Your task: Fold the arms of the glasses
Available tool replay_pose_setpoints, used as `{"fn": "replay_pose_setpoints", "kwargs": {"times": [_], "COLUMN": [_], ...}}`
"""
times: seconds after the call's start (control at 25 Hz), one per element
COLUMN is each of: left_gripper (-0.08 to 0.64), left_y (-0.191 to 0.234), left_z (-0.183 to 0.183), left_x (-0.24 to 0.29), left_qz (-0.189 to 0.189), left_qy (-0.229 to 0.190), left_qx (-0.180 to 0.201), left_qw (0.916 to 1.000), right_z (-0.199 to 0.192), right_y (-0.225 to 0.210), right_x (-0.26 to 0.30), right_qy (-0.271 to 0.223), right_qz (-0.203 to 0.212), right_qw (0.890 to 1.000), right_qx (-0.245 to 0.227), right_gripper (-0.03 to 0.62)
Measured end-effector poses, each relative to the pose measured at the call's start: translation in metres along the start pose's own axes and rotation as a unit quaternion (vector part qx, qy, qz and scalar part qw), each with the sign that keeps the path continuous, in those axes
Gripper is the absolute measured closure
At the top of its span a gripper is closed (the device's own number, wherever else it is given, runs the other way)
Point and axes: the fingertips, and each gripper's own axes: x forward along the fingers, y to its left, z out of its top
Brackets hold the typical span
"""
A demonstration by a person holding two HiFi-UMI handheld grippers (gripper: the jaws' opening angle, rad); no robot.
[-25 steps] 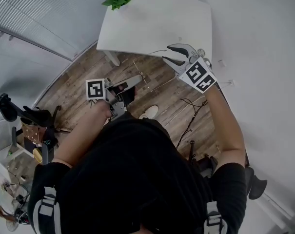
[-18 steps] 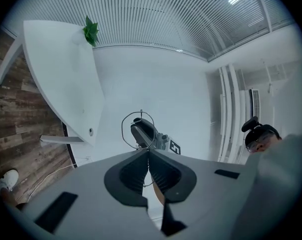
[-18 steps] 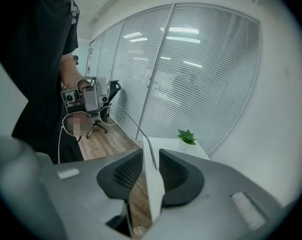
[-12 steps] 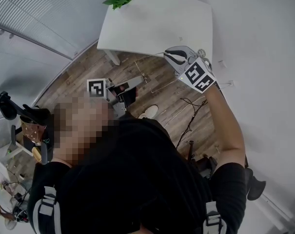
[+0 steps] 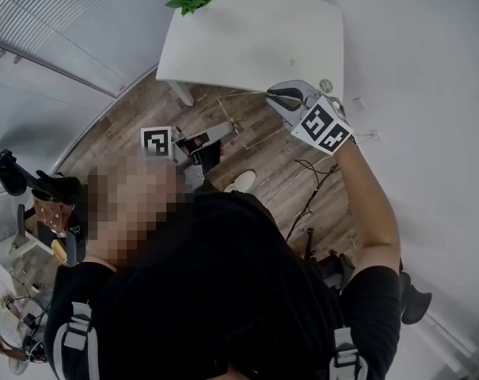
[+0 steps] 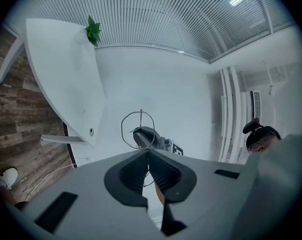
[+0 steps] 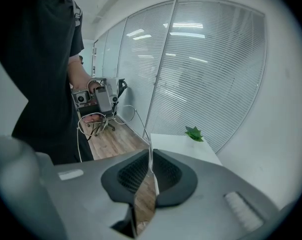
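left gripper (image 6: 148, 150) jaws pinching glasses (image 6: 141, 113) frame, right gripper (image 7: 151, 154) jaws just closed onto its arm (image 7: 143, 129)

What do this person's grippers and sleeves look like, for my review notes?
The left gripper and right gripper have light grey bodies with dark ribbed fingers. Each carries a white cube with black square markers. The person wears short black sleeves.

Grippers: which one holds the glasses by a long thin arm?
The right gripper: its jaws have just closed on the wire arm, while the left gripper grips at a round rim.
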Motion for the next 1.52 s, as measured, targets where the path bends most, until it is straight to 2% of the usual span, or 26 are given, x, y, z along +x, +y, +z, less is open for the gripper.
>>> {"fn": "replay_pose_setpoints", "kwargs": {"times": [1.52], "left_gripper": [0.548], "left_y": [-0.002], "left_z": [0.017], "left_x": [-0.004], "left_qz": [-0.003], "left_qy": [-0.014], "left_qx": [0.007], "left_qw": [0.9999], "right_z": [0.037], "right_y": [0.058], "right_x": [-0.001], "right_qy": [0.006], "right_qz": [0.098], "right_qw": [0.995], "right_qx": [-0.021], "right_gripper": [0.538]}}
